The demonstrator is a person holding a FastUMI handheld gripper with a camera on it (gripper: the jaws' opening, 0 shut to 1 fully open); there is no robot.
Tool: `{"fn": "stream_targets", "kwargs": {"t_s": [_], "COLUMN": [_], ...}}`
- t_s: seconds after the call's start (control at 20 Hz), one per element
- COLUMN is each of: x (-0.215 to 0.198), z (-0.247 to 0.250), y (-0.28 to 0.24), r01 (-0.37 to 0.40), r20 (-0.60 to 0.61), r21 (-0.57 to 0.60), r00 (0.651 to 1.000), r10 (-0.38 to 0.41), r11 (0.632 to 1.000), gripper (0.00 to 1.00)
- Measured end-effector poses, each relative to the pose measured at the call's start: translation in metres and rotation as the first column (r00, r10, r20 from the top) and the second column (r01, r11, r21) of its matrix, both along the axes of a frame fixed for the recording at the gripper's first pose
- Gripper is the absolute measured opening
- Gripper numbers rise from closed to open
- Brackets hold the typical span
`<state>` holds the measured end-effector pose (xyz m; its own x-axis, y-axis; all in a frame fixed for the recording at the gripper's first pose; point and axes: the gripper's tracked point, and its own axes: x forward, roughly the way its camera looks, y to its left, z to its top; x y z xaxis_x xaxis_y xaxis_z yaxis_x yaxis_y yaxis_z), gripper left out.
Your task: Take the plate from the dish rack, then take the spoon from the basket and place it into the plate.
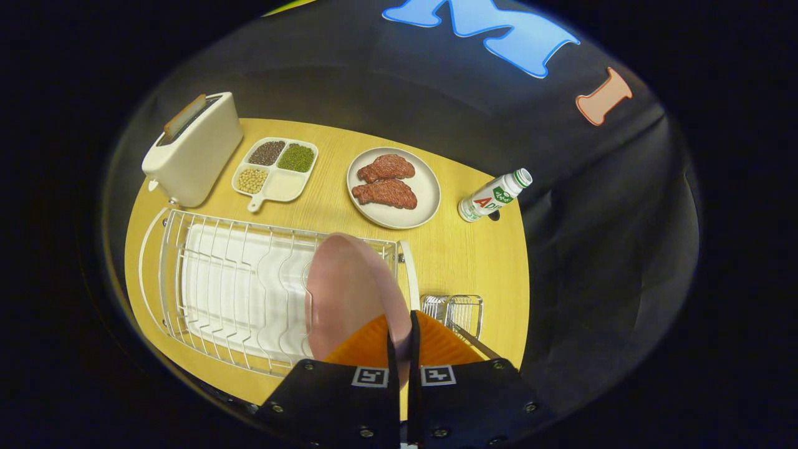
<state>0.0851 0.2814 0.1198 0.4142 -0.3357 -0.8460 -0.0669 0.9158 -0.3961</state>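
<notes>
A pink plate stands on edge over the right end of the white wire dish rack. My gripper is shut on the plate's near rim, one finger on each side of it. Whether the plate still rests in the rack's slots I cannot tell. Just right of the rack, beyond the fingers, sits a small wire basket. A thin handle, probably the spoon's, slants out of it beside my right finger.
On the round wooden table stand a white toaster at the back left, a divided tray of beans and grains, a plate with two meat slices and a small bottle near the right edge.
</notes>
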Motion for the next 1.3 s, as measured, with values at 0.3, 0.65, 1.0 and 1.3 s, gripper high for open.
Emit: {"fn": "stream_targets", "kwargs": {"t_s": [0.3, 0.65, 1.0, 1.3], "x": [0.005, -0.007, -0.055, -0.110], "z": [0.024, 0.060, 0.084, 0.085], "y": [-0.002, -0.012, -0.041, -0.064], "r01": [-0.061, -0.055, -0.056, -0.049], "r20": [0.051, 0.116, 0.157, 0.169], "r21": [-0.111, -0.032, 0.094, 0.186], "r00": [0.997, 0.992, 0.987, 0.985], "r10": [0.067, 0.059, 0.040, 0.017], "r11": [0.992, 0.998, 0.994, 0.981], "gripper": [0.05, 0.05, 0.05, 0.05]}}
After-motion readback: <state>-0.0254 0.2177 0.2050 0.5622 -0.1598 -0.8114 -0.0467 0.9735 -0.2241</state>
